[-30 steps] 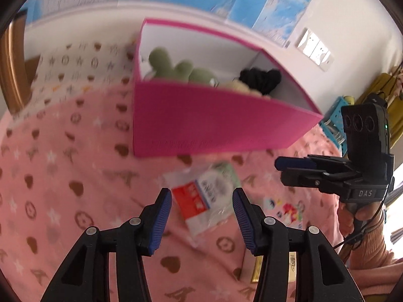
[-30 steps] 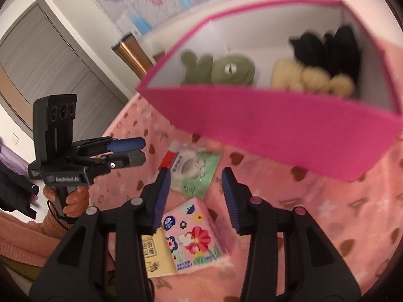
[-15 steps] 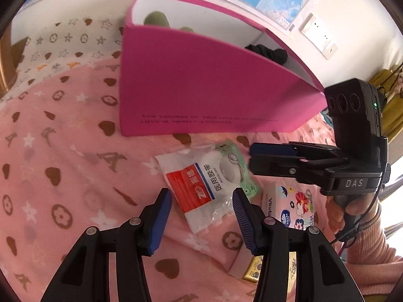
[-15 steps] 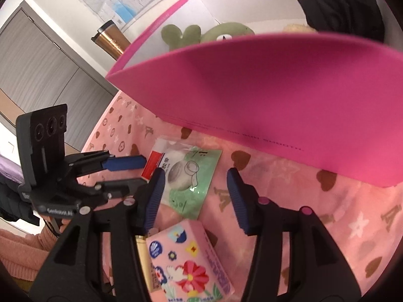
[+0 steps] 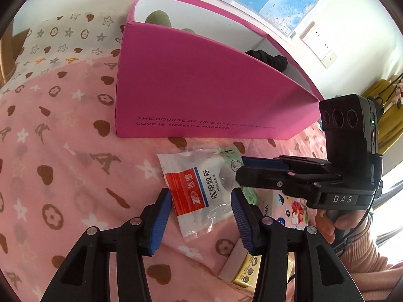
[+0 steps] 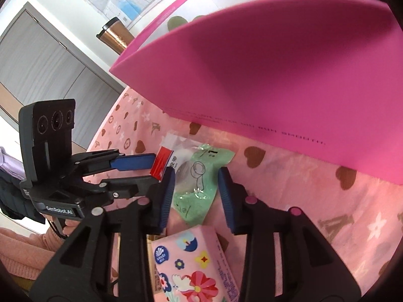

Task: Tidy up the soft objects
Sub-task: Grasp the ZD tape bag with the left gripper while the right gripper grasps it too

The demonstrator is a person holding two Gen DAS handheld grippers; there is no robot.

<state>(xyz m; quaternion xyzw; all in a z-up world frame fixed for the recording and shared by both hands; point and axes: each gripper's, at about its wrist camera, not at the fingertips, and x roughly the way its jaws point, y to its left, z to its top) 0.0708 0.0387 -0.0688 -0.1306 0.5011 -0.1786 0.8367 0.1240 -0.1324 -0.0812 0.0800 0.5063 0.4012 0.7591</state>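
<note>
Pink storage box [image 5: 201,88] is filling more of the upper frame in both views than a second ago; both claws are coming in lower and closer to the loose packets in front of it. The green plush [image 5: 158,19] and black soft item [image 5: 267,59] are already sitting inside, now mostly hidden behind its front wall.

On the pink patterned bedspread [image 5: 63,151], centre frame: medical tape packet [image 5: 199,191] partly overlapping the green packet [image 6: 199,188], floral tissue pack [image 6: 196,264] at lower centre of the right view.

Left claw [image 5: 200,214] is closing, fingers straddling the tape packet's lower end, pads not visibly pressing yet. Right claw [image 6: 196,196] is closing fast after widening half a second ago, green packet between its fingers, no clear contact either.

Read: two simultaneous pickups are starting; three packets are still outside the box, so the task is likely partway through.
</note>
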